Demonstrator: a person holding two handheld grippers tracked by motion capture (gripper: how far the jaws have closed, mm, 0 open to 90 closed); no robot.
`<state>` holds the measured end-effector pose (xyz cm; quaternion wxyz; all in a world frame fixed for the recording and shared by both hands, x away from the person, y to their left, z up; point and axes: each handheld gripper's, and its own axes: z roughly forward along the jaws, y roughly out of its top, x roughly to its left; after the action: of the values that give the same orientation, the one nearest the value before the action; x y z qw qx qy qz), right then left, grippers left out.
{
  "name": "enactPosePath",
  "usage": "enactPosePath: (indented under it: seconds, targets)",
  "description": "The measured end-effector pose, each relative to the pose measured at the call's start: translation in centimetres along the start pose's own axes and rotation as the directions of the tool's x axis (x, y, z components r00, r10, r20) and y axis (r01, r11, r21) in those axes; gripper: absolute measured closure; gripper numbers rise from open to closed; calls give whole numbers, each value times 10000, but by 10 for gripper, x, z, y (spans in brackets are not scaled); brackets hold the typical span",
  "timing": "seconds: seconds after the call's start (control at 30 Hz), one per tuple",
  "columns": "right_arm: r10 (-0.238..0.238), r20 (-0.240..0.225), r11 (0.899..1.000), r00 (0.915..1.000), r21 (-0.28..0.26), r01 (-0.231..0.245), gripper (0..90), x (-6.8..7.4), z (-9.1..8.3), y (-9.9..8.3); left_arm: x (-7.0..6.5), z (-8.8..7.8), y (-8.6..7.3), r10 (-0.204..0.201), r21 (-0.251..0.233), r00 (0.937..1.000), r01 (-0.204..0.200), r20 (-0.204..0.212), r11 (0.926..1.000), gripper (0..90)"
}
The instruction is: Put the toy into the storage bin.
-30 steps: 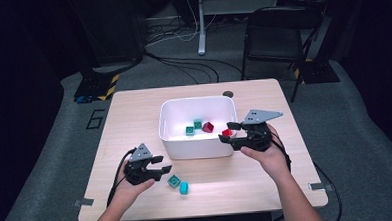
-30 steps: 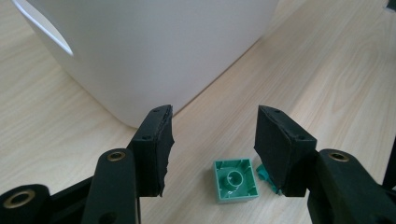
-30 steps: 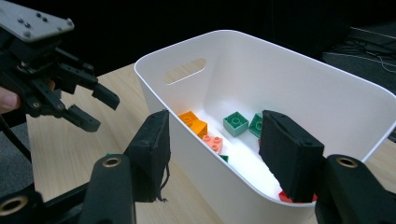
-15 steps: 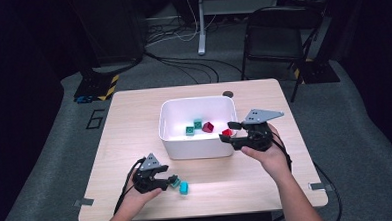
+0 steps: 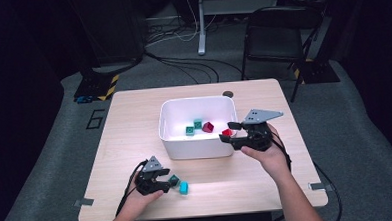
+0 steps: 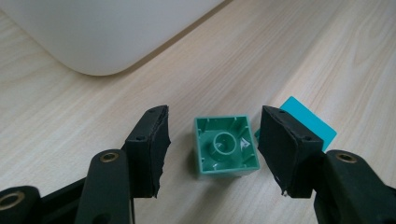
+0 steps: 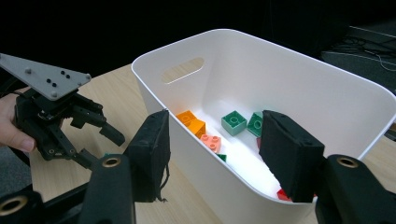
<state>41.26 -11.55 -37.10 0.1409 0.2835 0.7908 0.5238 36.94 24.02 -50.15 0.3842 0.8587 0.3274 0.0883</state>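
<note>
Left gripper low over table, jaws apart, just been opening; green brick between pads, hollow side up, pads not touching it. Cyan brick just beside, partly behind one pad.

Right gripper at near right rim of white bin, jaws wide, empty; red brick lies in bin close by.

Judged step: pick-up of green brick for bin. Next move calls for closing squarely on brick sides, clear of cyan neighbour, then lift over rim.
</note>
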Motion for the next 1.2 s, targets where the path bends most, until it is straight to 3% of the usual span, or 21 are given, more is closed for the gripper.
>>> enactPosePath:
  seconds: [0.17, 0.4, 0.7, 1.2]
  targets:
    - [-51, -10, 10000, 10000, 26, 51, 423, 0, 1, 0, -2, 5, -1, 180, 227, 9998, -180, 9, 9996, 445]
    - [-45, -16, 10000, 10000, 15, 45, 423, 0, 1, -1, 0, 7, -3, 165, 398, 9998, -170, 118, 9991, 571]
    - [-38, -6, 10000, 10000, -11, 38, 423, 0, 0, 0, 2, 3, 0, 233, 401, 9997, -232, -28, 9989, 587]
    - [-24, 32, 10000, 10000, -33, 24, 423, -1, 0, 0, 3, -19, 19, 292, -137, 9994, -295, -171, 9995, 588]
